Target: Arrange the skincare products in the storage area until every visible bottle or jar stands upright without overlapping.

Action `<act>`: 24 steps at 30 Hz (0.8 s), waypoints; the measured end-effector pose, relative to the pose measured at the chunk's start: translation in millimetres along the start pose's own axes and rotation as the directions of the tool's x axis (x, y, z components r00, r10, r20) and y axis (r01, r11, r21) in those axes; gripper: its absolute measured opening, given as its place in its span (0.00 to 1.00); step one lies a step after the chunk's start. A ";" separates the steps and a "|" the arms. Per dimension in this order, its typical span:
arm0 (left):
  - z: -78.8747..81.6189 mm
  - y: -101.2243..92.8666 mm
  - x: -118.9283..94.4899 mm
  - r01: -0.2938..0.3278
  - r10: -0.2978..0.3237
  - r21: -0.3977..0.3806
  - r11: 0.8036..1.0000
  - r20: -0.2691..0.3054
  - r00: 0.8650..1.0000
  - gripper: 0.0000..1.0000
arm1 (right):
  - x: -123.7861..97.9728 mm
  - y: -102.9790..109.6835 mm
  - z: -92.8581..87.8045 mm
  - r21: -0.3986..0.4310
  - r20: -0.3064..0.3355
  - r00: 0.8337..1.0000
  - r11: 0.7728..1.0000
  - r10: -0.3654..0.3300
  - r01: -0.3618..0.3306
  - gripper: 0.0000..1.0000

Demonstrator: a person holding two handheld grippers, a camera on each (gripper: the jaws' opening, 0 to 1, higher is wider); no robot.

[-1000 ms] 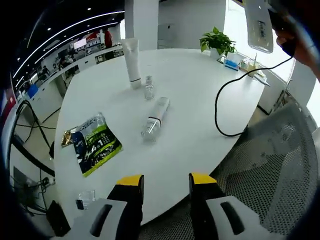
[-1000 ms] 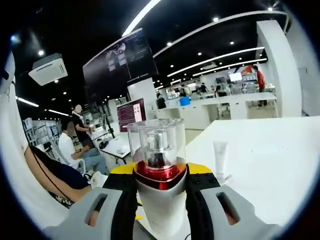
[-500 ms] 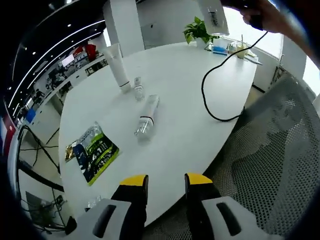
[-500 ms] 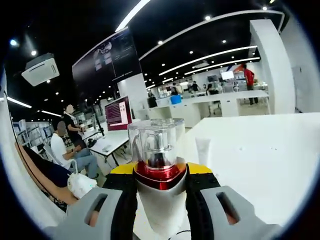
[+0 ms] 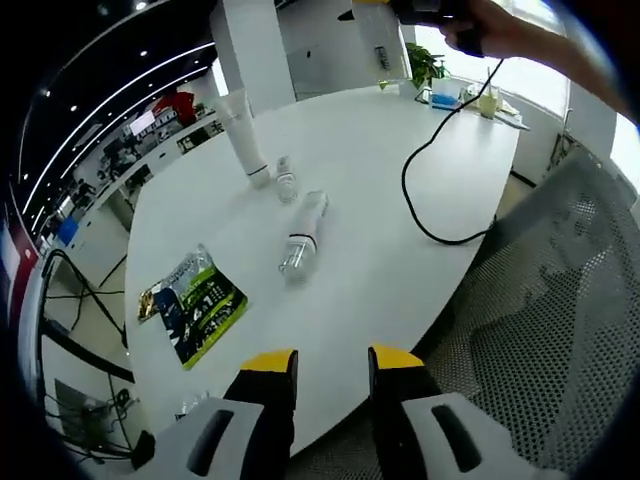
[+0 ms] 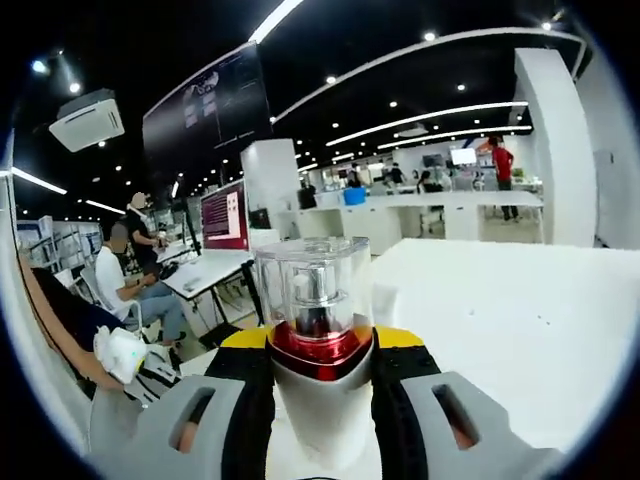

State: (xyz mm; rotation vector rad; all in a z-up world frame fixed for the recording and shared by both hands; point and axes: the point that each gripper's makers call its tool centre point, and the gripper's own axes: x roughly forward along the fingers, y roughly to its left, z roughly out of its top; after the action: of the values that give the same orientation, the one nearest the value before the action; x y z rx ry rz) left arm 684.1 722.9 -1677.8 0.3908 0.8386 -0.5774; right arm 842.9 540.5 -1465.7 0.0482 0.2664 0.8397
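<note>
In the left gripper view a white tube (image 5: 248, 140) stands upright on the round white table (image 5: 400, 270), with a small clear bottle (image 5: 286, 180) upright beside it. A clear bottle (image 5: 303, 235) lies on its side nearer to me. My left gripper (image 5: 330, 365) hovers open and empty over the table's near edge, well short of the lying bottle. High at the top of that view a hand (image 5: 490, 25) carries the right gripper with a white bottle (image 5: 383, 52). In the right gripper view my right gripper (image 6: 313, 345) is shut on that white bottle (image 6: 313, 320), which has a red collar and a clear cap.
A green and yellow packet (image 5: 190, 305) lies flat at the table's left. A black cable (image 5: 425, 190) loops across the right side. A potted plant (image 5: 428, 65) stands at the far edge. A grey mesh chair (image 5: 530, 330) is at the right. People sit at desks (image 6: 130, 290) beyond.
The right gripper with its bottle has swung leftward across the top of the left gripper view. Both cameras shifted a little; the things on the table have stayed put.
</note>
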 end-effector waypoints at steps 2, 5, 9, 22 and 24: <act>-1.7 -0.1 0.9 0.001 -0.001 -0.001 1.000 -0.008 1.000 0.29 | 6.9 -7.4 -4.3 -0.006 -0.012 1.000 1.000 -0.008 0.008 0.34; -3.9 -0.1 1.4 0.000 0.000 0.004 1.000 -0.021 1.000 0.28 | 17.4 -20.6 -10.1 -0.002 -0.025 1.000 1.000 -0.017 0.017 0.34; -6.6 -0.1 2.1 0.000 0.000 0.000 1.000 -0.036 0.999 0.28 | 28.6 -34.9 -14.3 0.012 -0.039 0.999 1.000 -0.026 0.026 0.34; -12.1 -1.8 4.1 0.009 -0.009 0.000 1.000 -0.068 0.998 0.28 | 62.2 -88.1 -32.1 0.075 -0.064 0.995 0.994 -0.075 0.080 0.34; -12.3 -2.7 4.2 0.012 -0.011 0.003 1.000 -0.070 0.997 0.28 | 66.8 -92.5 -36.4 0.061 -0.080 0.994 0.995 -0.070 0.075 0.34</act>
State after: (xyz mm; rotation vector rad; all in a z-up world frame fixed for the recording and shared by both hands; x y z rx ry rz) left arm 677.6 726.1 -1688.9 0.4117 0.9079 -0.5785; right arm 943.6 525.8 -1528.7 0.0656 0.3663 0.7611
